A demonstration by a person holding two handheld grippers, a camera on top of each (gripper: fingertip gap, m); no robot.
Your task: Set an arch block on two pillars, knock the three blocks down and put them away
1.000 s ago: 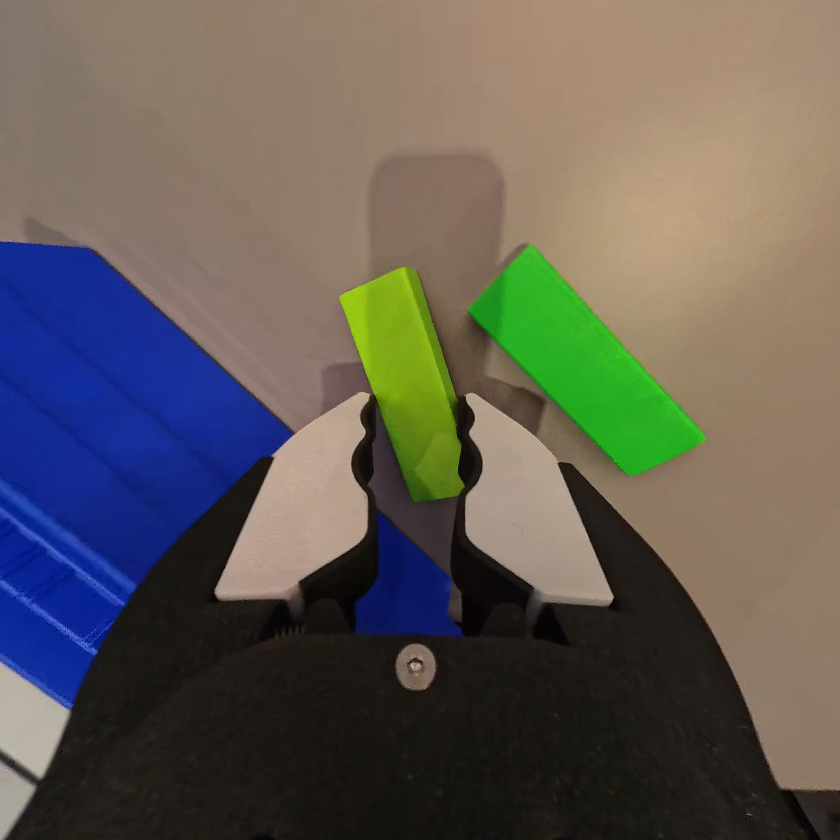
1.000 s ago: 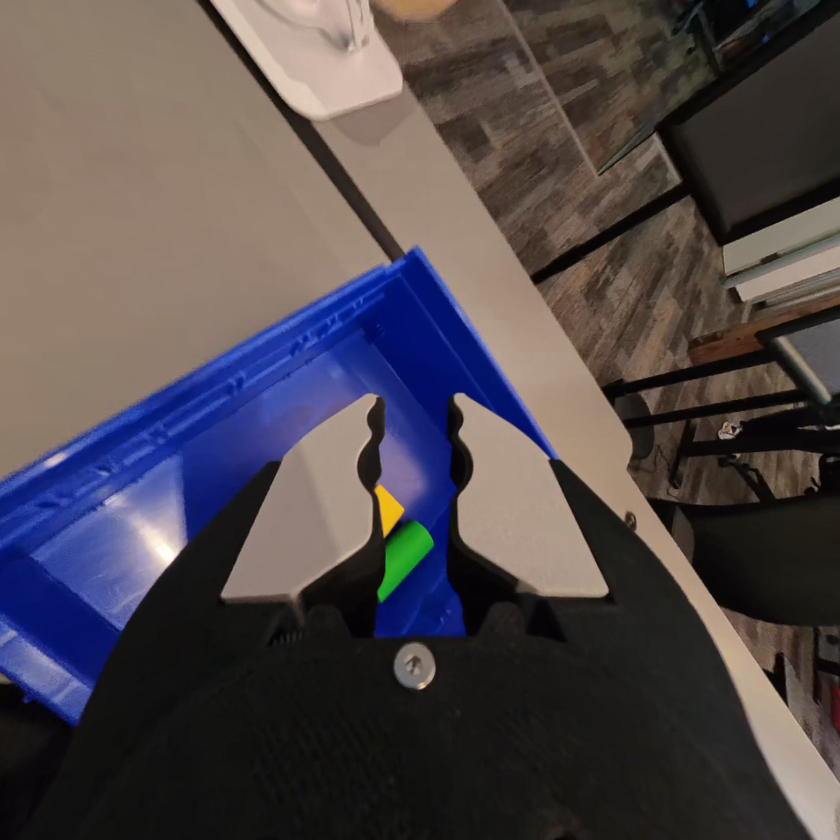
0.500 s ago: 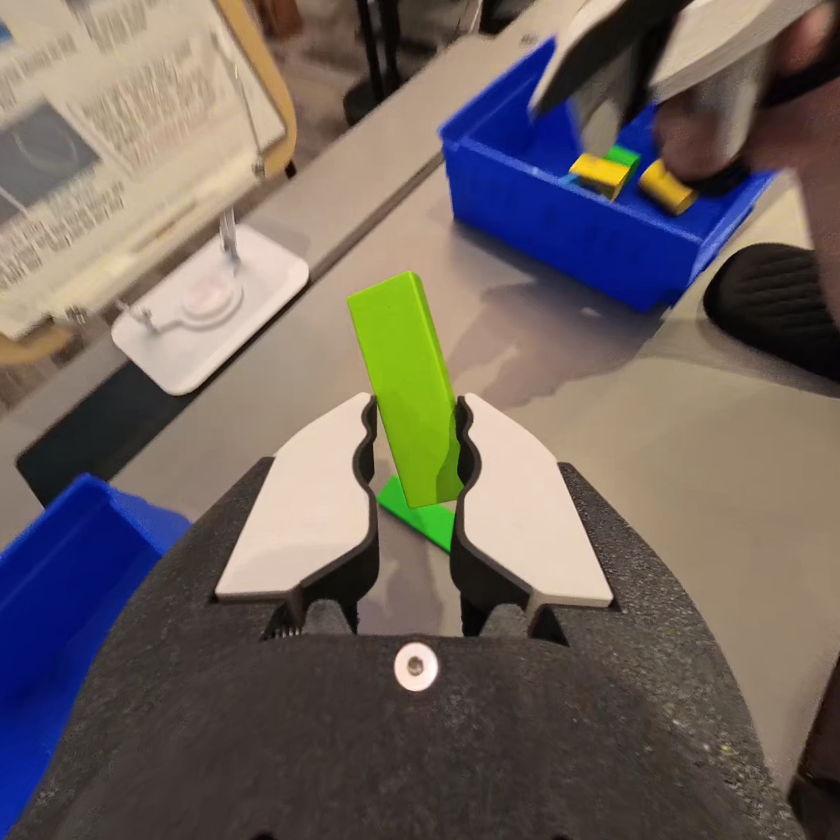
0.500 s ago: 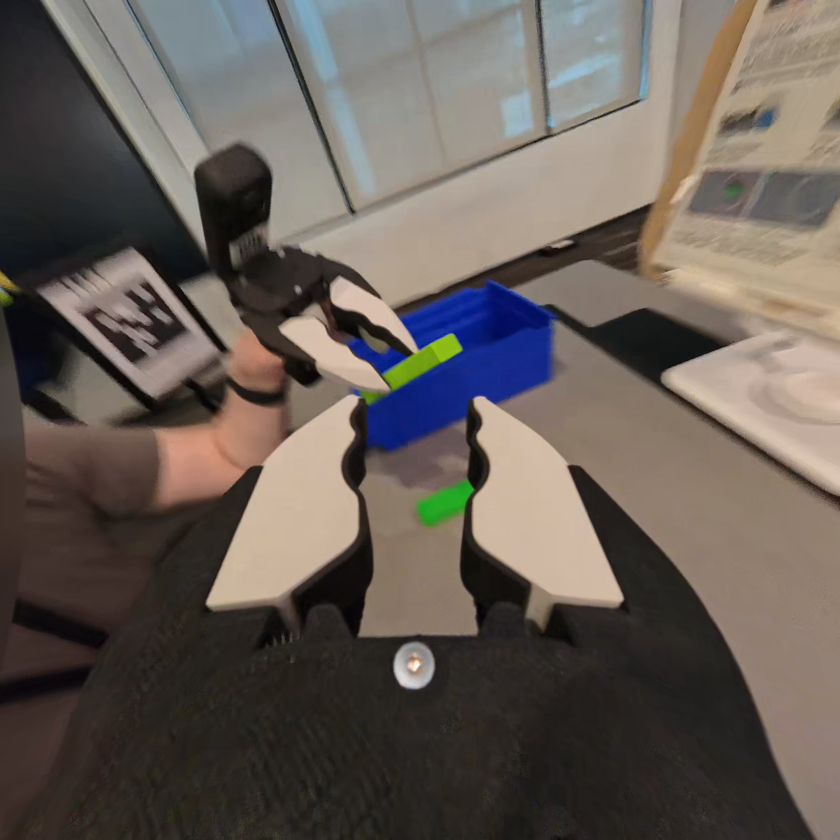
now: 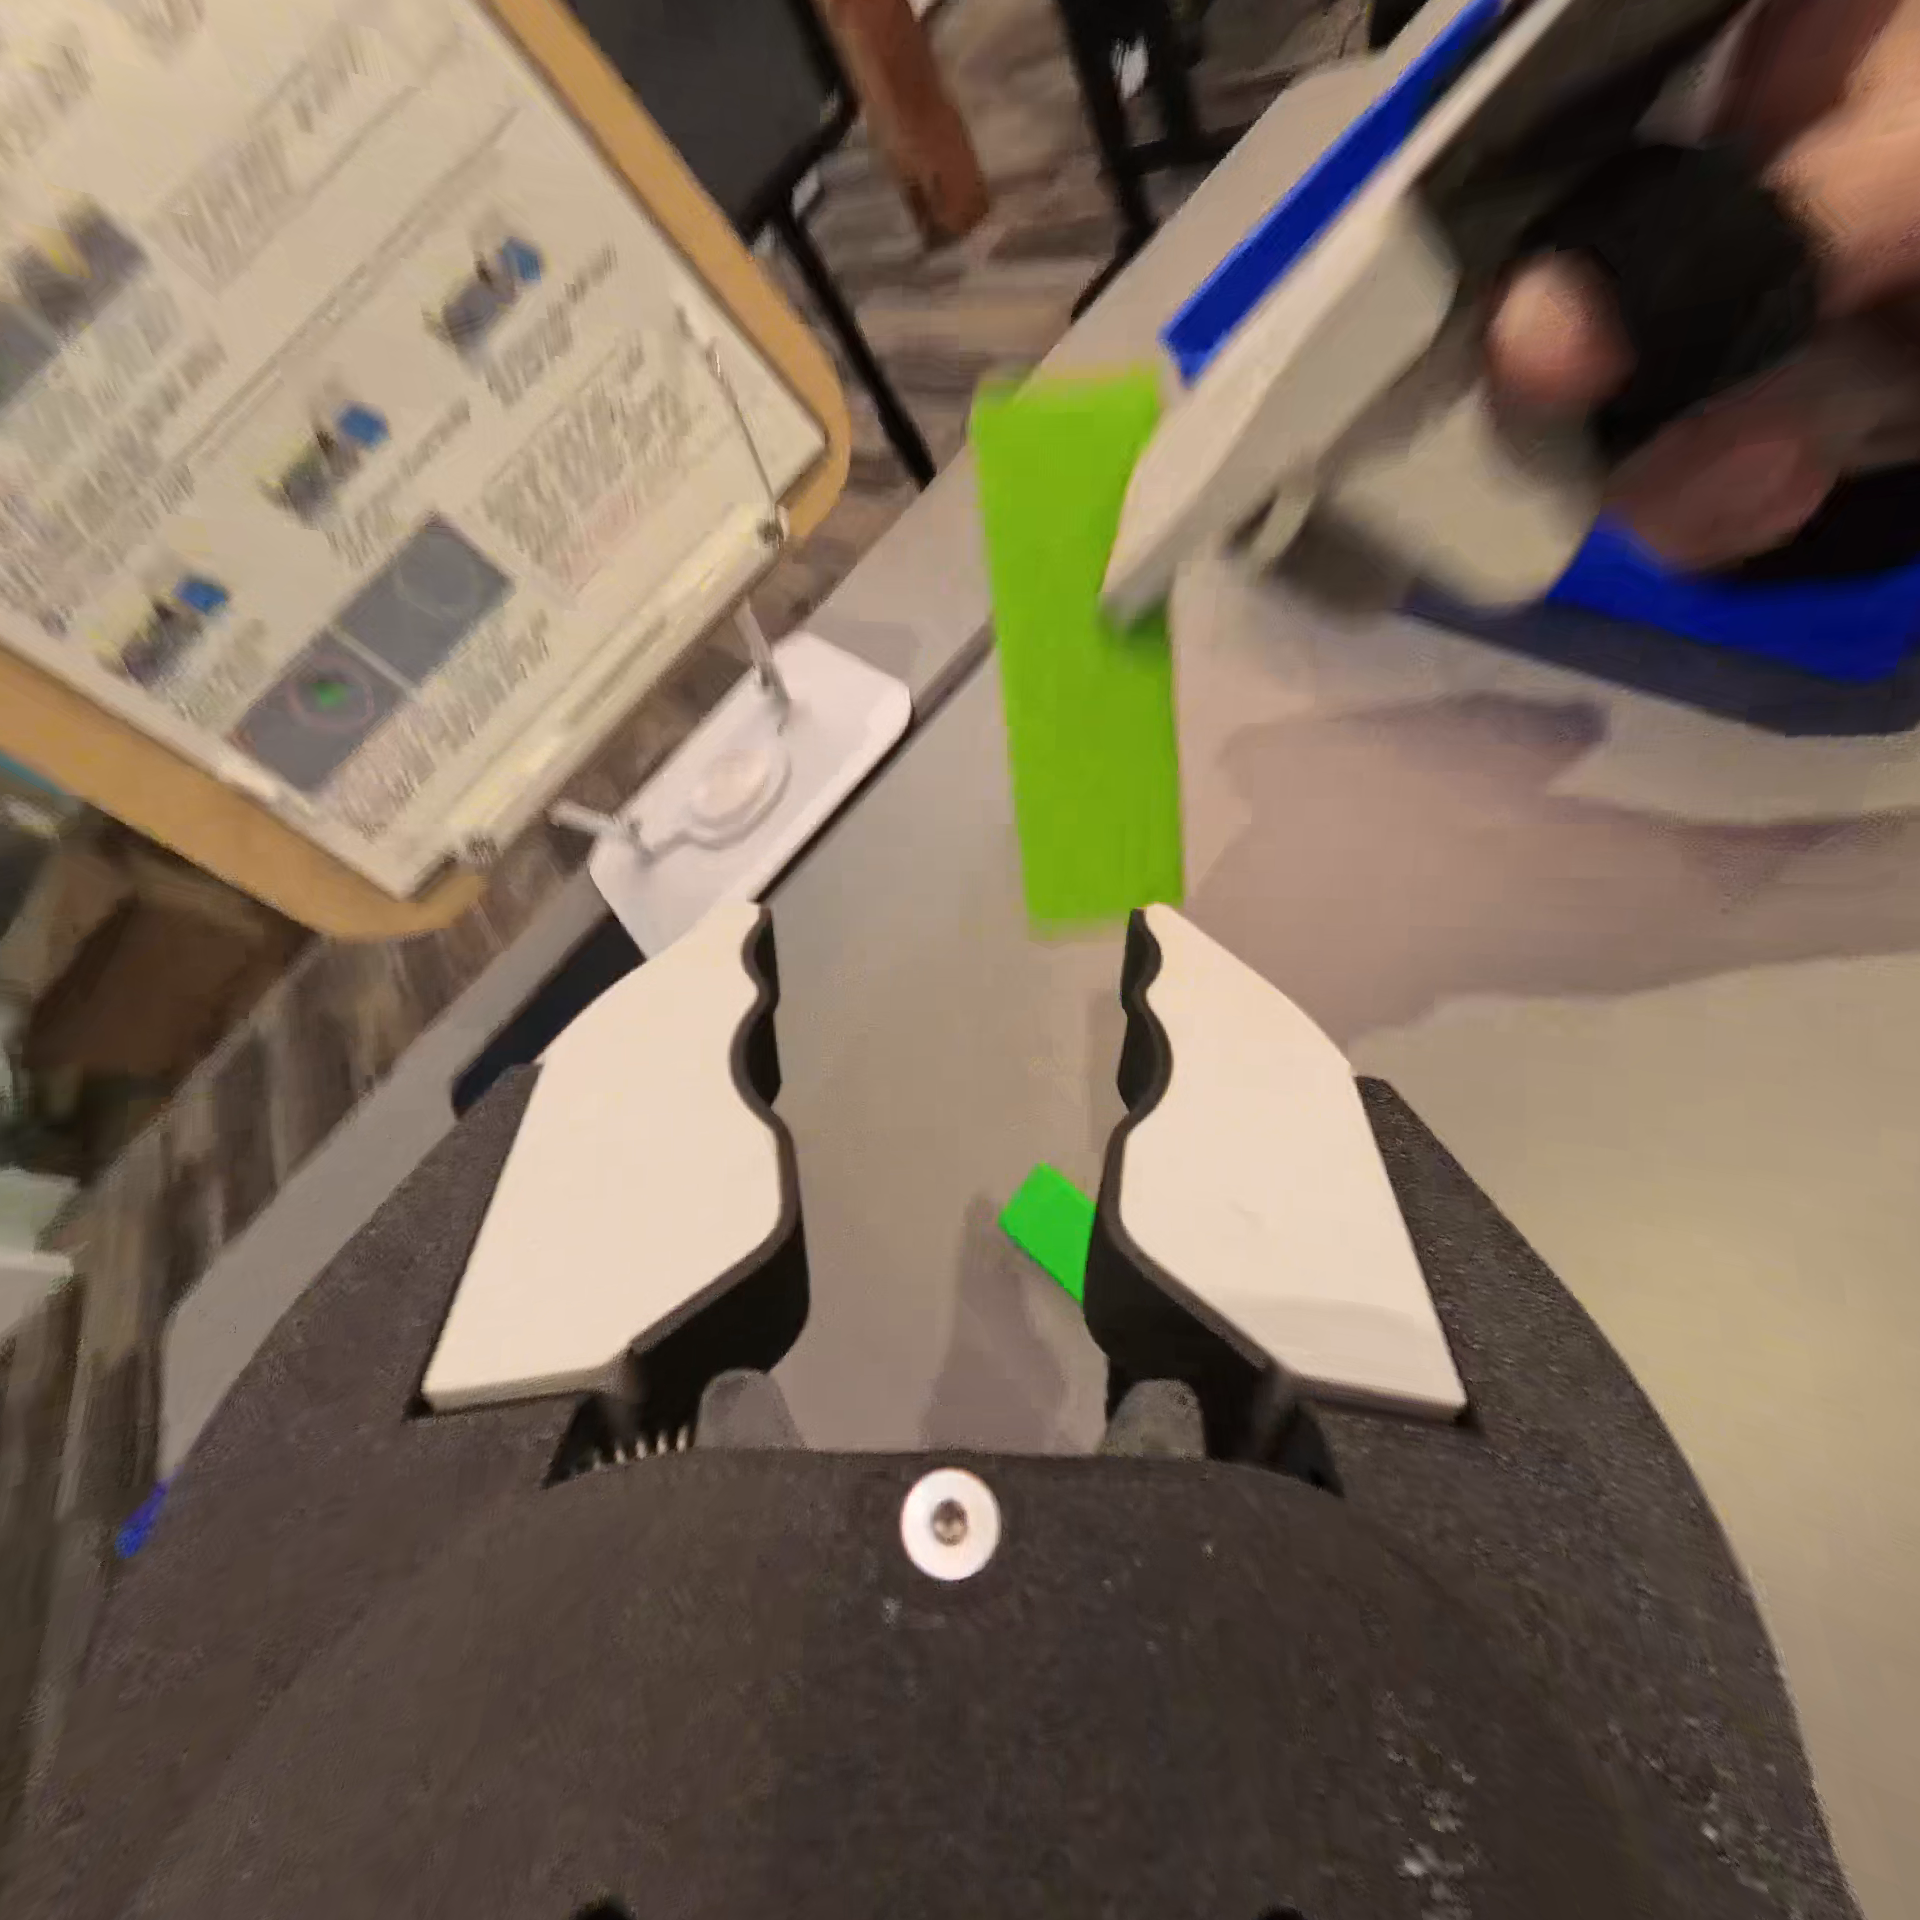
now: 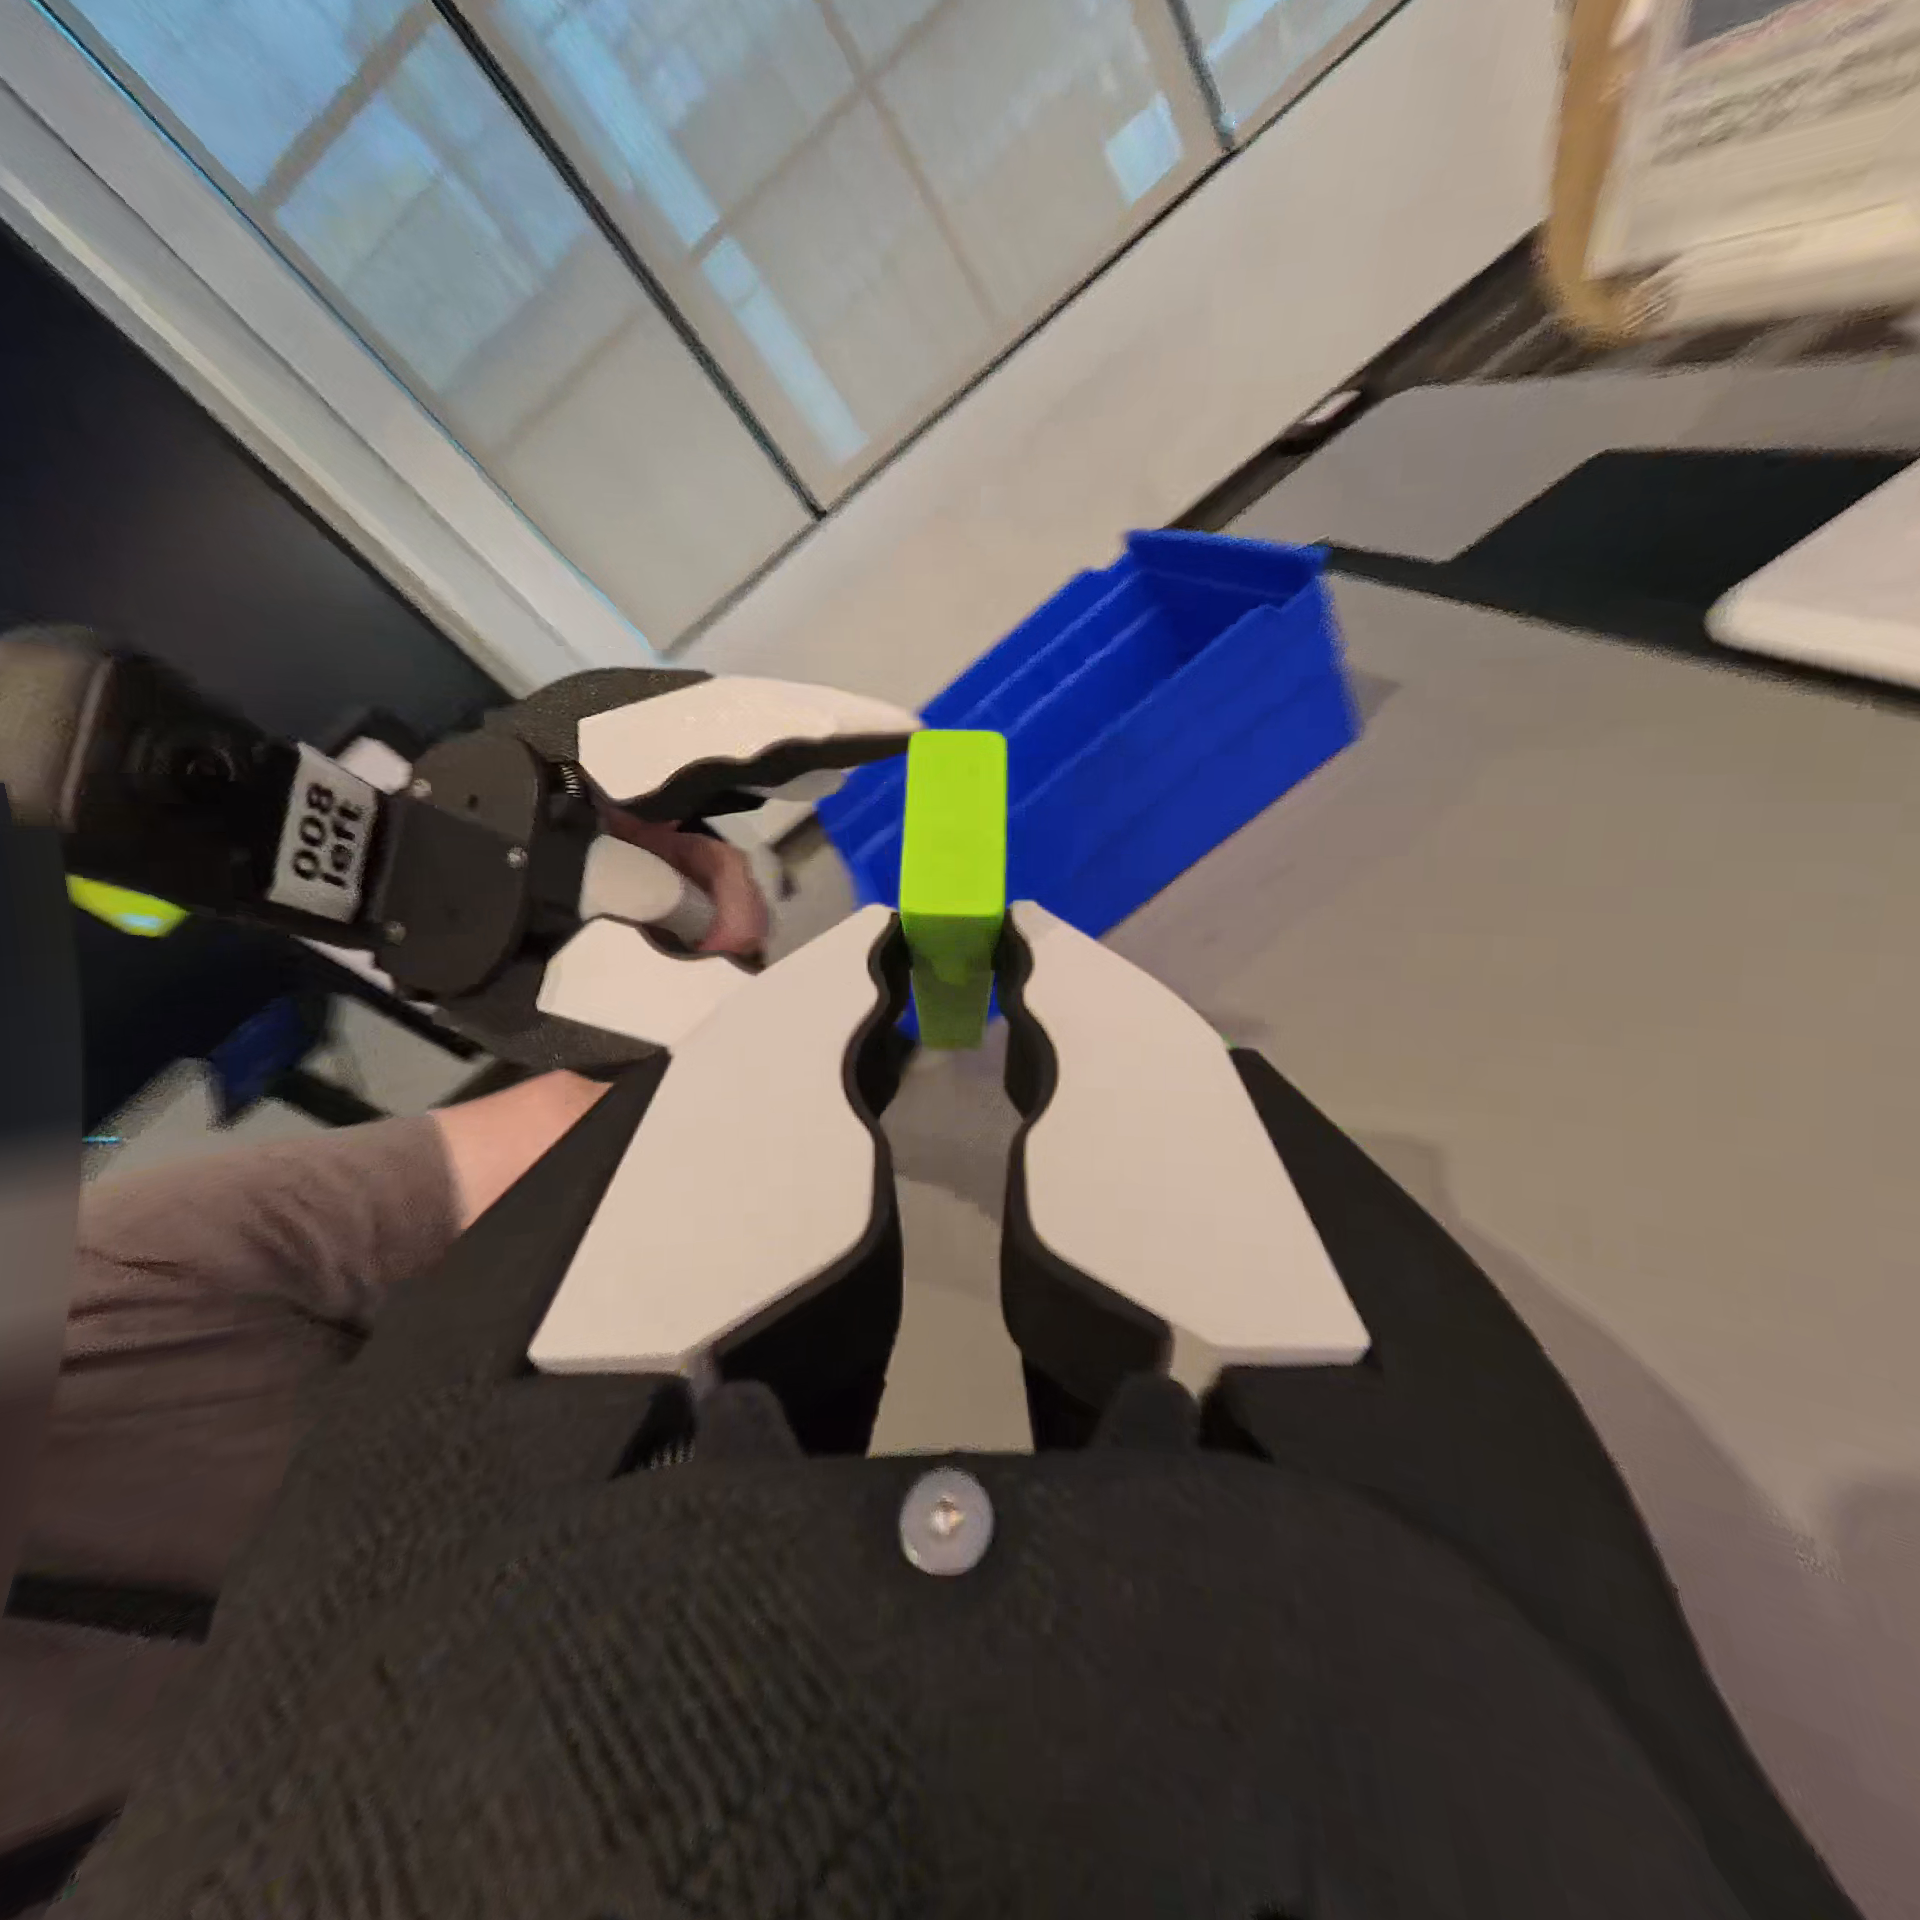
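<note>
A lime green block (image 6: 951, 831) stands upright between my right gripper's (image 6: 948, 935) fingertips, which are shut on its lower end. In the left wrist view the same block (image 5: 1081, 665) hangs just ahead of my left gripper (image 5: 951, 935), whose jaws are wide apart and empty. One right finger (image 5: 1247, 436) lies across the block's upper right edge. The right wrist view shows the left gripper (image 6: 821, 842) open beside the block's top. A darker green block (image 5: 1049, 1231) lies flat on the grey table (image 5: 1558, 1143), partly hidden by my left finger.
A blue bin (image 6: 1143, 707) stands behind the lime block. Another blue bin (image 5: 1766, 623) sits behind the right gripper. A framed poster board (image 5: 364, 416) on a white base (image 5: 748, 769) stands at the table's far edge. A person's sleeve (image 6: 260, 1247) reaches in from the left. The tips of one gripper are about 5 cm away from the tips of the other.
My left gripper has opened and let go of the lime block. My right gripper has come over from the bin and closed on it. Both views have swung round.
</note>
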